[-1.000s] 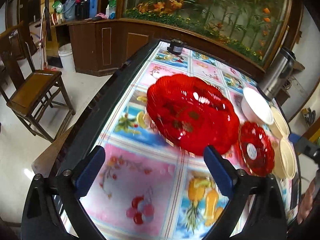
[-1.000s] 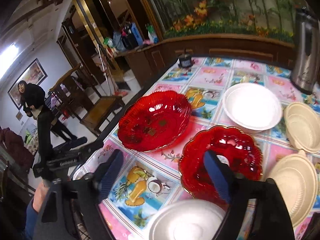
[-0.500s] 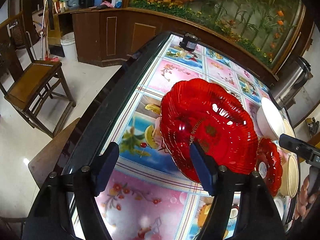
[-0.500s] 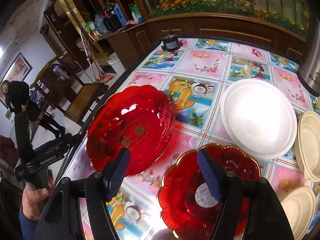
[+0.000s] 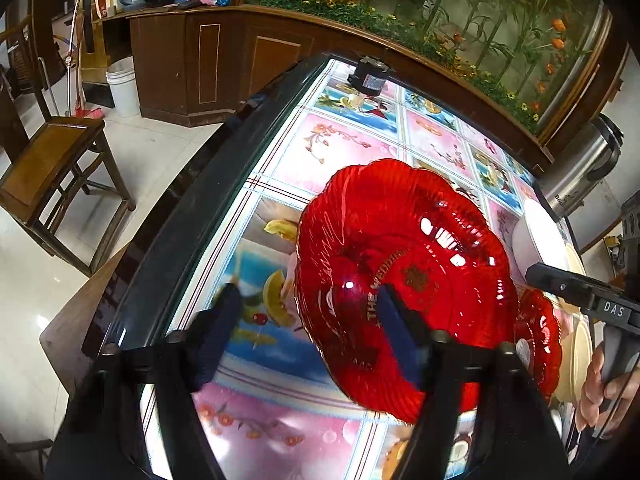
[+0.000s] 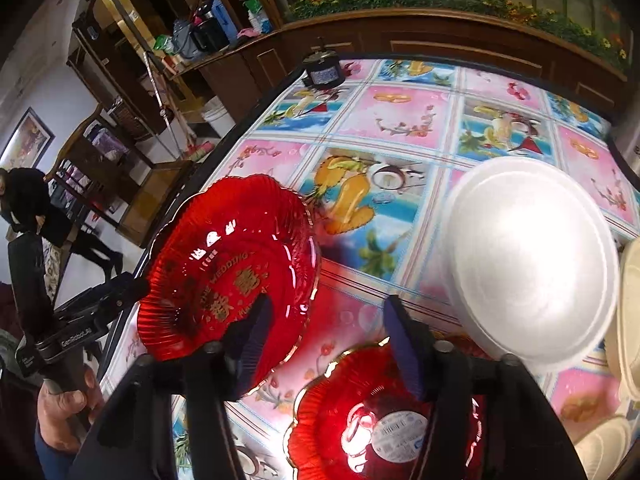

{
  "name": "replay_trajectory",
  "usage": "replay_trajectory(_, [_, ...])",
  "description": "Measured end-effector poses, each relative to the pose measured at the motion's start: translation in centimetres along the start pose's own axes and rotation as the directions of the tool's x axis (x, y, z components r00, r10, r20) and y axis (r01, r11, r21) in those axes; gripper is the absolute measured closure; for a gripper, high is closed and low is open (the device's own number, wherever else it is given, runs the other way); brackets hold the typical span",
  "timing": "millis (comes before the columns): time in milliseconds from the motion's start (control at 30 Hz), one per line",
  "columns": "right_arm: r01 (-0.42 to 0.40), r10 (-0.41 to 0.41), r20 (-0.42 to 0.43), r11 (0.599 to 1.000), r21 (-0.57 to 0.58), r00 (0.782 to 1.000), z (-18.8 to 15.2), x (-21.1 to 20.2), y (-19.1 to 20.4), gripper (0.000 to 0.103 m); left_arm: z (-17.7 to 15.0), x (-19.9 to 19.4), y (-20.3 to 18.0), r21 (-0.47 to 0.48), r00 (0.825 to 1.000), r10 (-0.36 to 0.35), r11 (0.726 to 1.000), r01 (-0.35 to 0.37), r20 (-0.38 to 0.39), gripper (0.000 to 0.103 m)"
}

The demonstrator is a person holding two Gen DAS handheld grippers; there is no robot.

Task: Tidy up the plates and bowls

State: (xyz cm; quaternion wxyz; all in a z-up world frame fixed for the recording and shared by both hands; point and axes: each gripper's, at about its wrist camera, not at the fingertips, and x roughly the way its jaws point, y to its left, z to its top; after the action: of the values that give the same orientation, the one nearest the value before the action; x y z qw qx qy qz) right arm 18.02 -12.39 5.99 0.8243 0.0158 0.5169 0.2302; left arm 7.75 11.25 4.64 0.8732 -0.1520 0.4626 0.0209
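Observation:
A large red scalloped plate (image 5: 404, 272) with gold lettering lies on the table; it also shows in the right wrist view (image 6: 228, 268). My left gripper (image 5: 308, 328) is open, its jaws either side of the plate's near left rim. A smaller red plate (image 6: 380, 420) with a round sticker lies under my right gripper (image 6: 326, 328), which is open above the gap between the two red plates. A white foam bowl (image 6: 528, 260) lies upside down to the right. Cream bowls (image 6: 630, 308) sit at the right edge.
The table (image 6: 400, 120) has a fruit-patterned cloth and a black edge (image 5: 200, 200) on the left. A small black device (image 6: 322, 72) stands at the far end. A steel kettle (image 5: 580, 168) stands far right. A wooden chair (image 5: 52, 160) is beside the table.
Both grippers have moved forward and lower toward the plates. The left jaws now straddle the large red plate's rim. The right gripper has narrowed and come over the small red plate.

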Motion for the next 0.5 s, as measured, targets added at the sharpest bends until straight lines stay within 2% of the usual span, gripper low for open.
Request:
replay_trajectory(33, [0.0,0.0,-0.01,1.0,-0.002,1.0,0.2,0.4,0.1,0.059,0.1,0.3,0.2,-0.005,1.0,0.002,1.0,-0.002,-0.008,0.053])
replay_trajectory(133, [0.008,-0.008,-0.029,1.0,-0.002,1.0,0.6,1.3,0.2,0.069,0.1,1.1,0.5,-0.017,1.0,0.005,1.0,-0.005,-0.017,0.054])
replay_trajectory(233, [-0.017,0.018,-0.055,1.0,0.012,0.998,0.9,2.4,0.2,0.075,0.1,1.6,0.6,-0.024,1.0,-0.01,1.0,0.009,-0.022,0.056])
replay_trajectory(267, [-0.016,0.016,-0.059,1.0,0.011,0.998,1.0,2.8,0.2,0.08,0.1,1.8,0.6,-0.025,1.0,-0.015,1.0,0.014,-0.024,0.062])
replay_trajectory(300, [-0.023,0.023,-0.065,1.0,0.008,0.998,1.0,3.1,0.3,0.095,0.1,2.1,0.5,-0.024,0.999,-0.02,1.0,0.019,-0.029,0.064])
replay_trajectory(367, [-0.021,0.021,-0.077,1.0,0.011,0.997,0.9,3.8,0.4,0.097,-0.1,2.5,0.2,-0.014,0.999,-0.03,0.999,0.03,-0.039,0.067])
replay_trajectory(433, [-0.023,0.024,-0.074,1.0,0.017,0.997,0.7,4.1,0.5,0.097,-0.3,2.4,-0.4,0.009,0.998,-0.039,0.999,0.039,-0.04,0.075])
replay_trajectory(500, [-0.021,0.022,-0.068,1.0,0.018,0.997,0.4,4.0,0.7,0.097,-0.6,2.1,-0.8,0.031,0.999,-0.025,0.999,0.026,-0.03,0.075])
